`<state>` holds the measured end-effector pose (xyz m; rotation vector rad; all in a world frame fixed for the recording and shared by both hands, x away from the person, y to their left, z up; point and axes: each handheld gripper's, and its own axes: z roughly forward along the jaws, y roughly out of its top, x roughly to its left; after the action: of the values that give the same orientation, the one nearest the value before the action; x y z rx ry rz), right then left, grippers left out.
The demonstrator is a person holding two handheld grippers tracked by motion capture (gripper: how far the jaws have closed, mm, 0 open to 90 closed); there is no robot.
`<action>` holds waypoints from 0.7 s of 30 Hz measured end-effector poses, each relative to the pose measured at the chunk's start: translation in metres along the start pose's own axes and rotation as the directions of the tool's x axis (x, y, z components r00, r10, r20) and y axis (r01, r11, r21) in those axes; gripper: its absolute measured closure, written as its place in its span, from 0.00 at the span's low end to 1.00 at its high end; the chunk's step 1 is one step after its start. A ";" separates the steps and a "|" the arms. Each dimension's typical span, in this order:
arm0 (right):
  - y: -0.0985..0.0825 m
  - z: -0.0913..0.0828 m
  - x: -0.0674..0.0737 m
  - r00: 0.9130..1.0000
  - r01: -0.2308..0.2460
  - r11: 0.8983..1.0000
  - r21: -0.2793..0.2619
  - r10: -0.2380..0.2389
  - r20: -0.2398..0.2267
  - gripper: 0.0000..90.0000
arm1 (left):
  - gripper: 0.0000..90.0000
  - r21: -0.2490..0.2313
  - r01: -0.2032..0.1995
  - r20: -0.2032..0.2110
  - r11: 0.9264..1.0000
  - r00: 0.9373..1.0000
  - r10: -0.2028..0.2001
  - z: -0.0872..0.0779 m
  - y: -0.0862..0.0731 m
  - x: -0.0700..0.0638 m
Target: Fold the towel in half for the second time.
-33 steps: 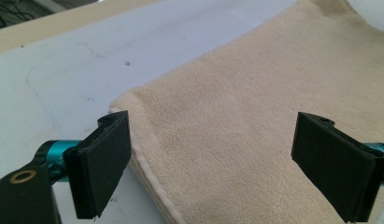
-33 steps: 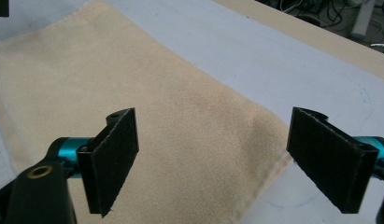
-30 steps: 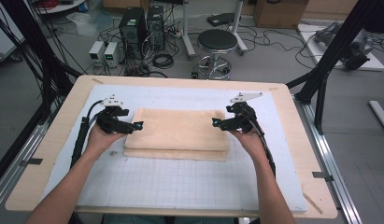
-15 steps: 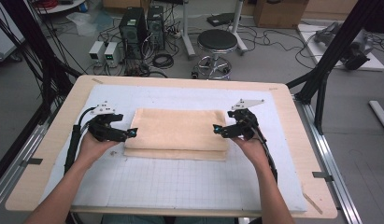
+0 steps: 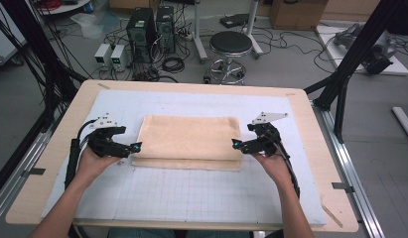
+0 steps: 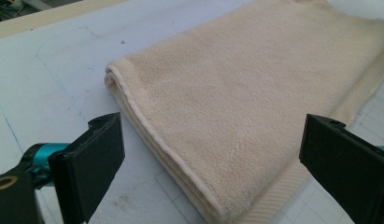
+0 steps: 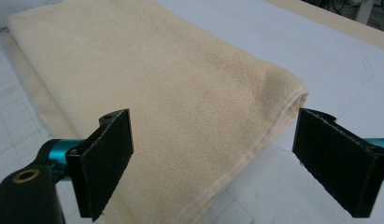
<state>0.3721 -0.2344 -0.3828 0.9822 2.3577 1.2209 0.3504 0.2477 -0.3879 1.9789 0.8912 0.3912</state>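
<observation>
A folded beige towel point(image 5: 189, 141) lies flat in the middle of the white gridded mat point(image 5: 191, 198). My left gripper point(image 5: 134, 147) sits low at the towel's left end, pointing at it. Its jaws have just been opening and now stand wide; in the left gripper view the towel's folded edge point(image 6: 180, 154) lies ahead between them, untouched by the left gripper point(image 6: 213, 128). At the towel's right end my right gripper point(image 5: 236, 145) points inward, also open. The right gripper point(image 7: 213, 123) frames the towel's corner point(image 7: 273, 88) without pressing on it.
The mat covers a wooden table point(image 5: 318, 148) with bare mat in front of the towel and behind it. Beyond the far edge are a round stool point(image 5: 231, 44), computer cases point(image 5: 152, 29) and floor cables. Black frame posts point(image 5: 350, 64) rise at both sides.
The left gripper has slid left and toward me, off the towel's left end. The right gripper has drawn a little toward me along the right end. The towel has stayed put.
</observation>
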 end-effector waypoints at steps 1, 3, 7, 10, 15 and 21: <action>0.000 -0.001 0.001 1.000 0.007 1.000 0.001 -0.007 0.001 0.13 | 0.07 0.003 -0.005 0.004 1.000 1.000 0.005 -0.001 0.000 -0.001; 0.001 -0.002 0.003 1.000 0.015 1.000 0.009 -0.015 0.002 0.13 | 0.07 -0.013 -0.007 0.001 1.000 1.000 0.007 -0.002 -0.002 -0.004; 0.001 -0.003 0.007 1.000 0.020 1.000 0.019 -0.019 -0.008 0.13 | 0.07 -0.014 -0.004 0.005 1.000 1.000 0.004 -0.003 -0.009 -0.005; 0.001 -0.005 0.009 1.000 0.029 0.999 0.020 -0.029 -0.002 0.13 | 0.07 -0.017 0.007 0.007 1.000 1.000 -0.007 -0.004 -0.012 -0.006; -0.005 -0.009 0.010 1.000 0.030 1.000 0.006 -0.030 0.002 0.13 | 0.07 -0.020 0.003 0.011 1.000 1.000 -0.003 -0.007 -0.014 -0.007; -0.016 -0.011 0.011 1.000 0.016 1.000 0.024 -0.016 0.004 0.13 | 0.07 -0.014 0.005 0.012 1.000 1.000 -0.005 -0.009 -0.020 -0.011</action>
<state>0.3514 -0.2398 -0.3888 0.9705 2.3776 1.1867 0.3291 0.2517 -0.3989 1.9640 0.8836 0.3807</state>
